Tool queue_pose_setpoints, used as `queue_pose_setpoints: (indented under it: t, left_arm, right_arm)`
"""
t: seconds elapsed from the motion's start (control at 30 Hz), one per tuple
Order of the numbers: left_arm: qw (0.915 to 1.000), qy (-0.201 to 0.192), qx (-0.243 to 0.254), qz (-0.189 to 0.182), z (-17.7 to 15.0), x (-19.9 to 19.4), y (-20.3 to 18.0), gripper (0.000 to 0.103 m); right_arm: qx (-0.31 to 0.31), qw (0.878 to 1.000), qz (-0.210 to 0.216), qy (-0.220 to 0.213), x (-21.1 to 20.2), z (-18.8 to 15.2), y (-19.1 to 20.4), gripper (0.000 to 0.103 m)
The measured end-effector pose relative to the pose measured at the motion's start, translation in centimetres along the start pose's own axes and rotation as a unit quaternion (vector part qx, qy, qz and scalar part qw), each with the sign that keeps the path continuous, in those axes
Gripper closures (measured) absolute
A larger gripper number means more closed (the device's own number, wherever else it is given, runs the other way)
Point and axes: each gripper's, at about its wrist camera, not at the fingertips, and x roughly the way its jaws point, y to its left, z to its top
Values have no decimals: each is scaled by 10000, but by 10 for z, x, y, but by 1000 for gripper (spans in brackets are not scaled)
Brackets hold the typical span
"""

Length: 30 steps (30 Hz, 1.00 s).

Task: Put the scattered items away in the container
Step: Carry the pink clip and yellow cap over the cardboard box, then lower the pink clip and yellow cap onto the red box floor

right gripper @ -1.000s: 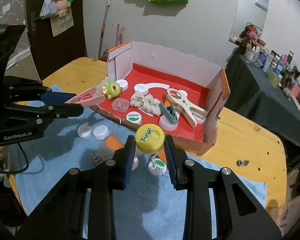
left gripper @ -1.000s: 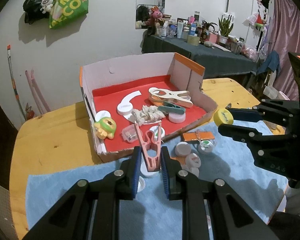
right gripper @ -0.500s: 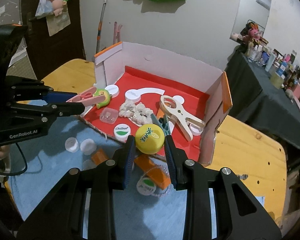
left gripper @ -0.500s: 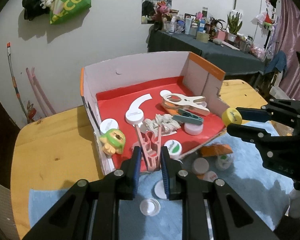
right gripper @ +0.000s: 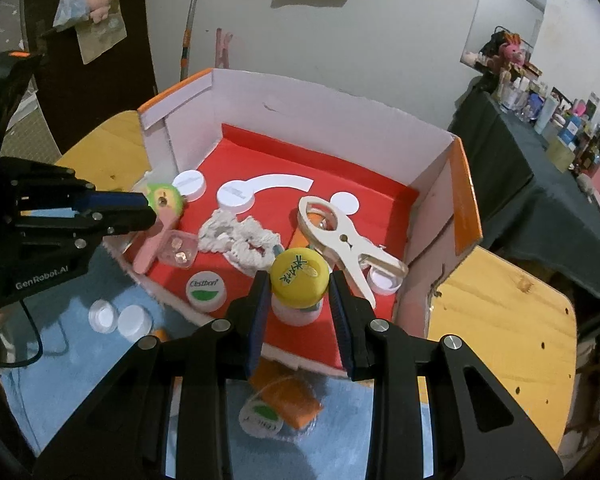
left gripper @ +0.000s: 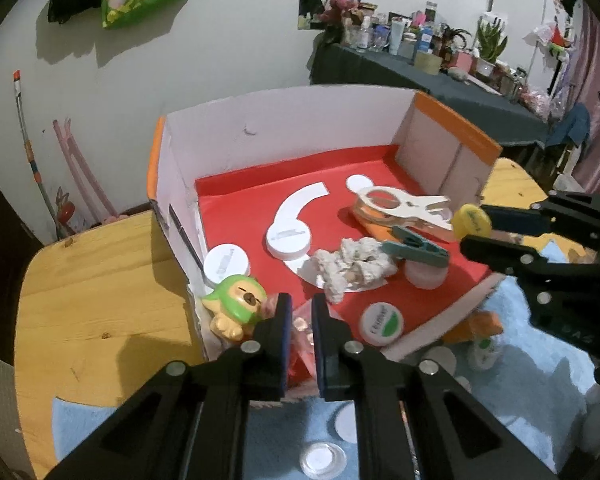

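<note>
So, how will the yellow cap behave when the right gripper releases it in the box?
The yellow cap is round with a flat top, so it may roll if it lands on edge. It looks like light plastic and may bounce. It sits above a white lid, so it could slide off.

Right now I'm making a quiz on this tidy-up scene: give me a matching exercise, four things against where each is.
Things:
1. yellow cap
2. pink clothespin
3. wooden clothespin
4. orange packet

Places:
a. on the blue cloth, outside the box
b. lying in the box
c. in the right gripper
d. by the left gripper

Pairs: 1-c, 2-d, 3-b, 4-a
</note>
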Motion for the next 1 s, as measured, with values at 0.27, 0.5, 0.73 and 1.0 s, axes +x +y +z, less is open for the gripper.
queue_pose_setpoints:
  t: [0.27,0.5,0.73,1.0]
  left_arm:
    - [9997,214,-131,-13,-4,18,10,92]
    - [9996,257,-122,37,-2,23,10,92]
    - [9995,284,-38,128,-3,28,6,92]
    - [9995,279,-13,161,-5,29,5,92]
  right_arm:
    - [5,10000,84,40,8,2,1,75]
    - [47,9998,61,173,20,5,-4,75]
    - [130,9993,-15,344,36,9,-12,75]
    - [175,9983,-25,558,53,10,-17,75]
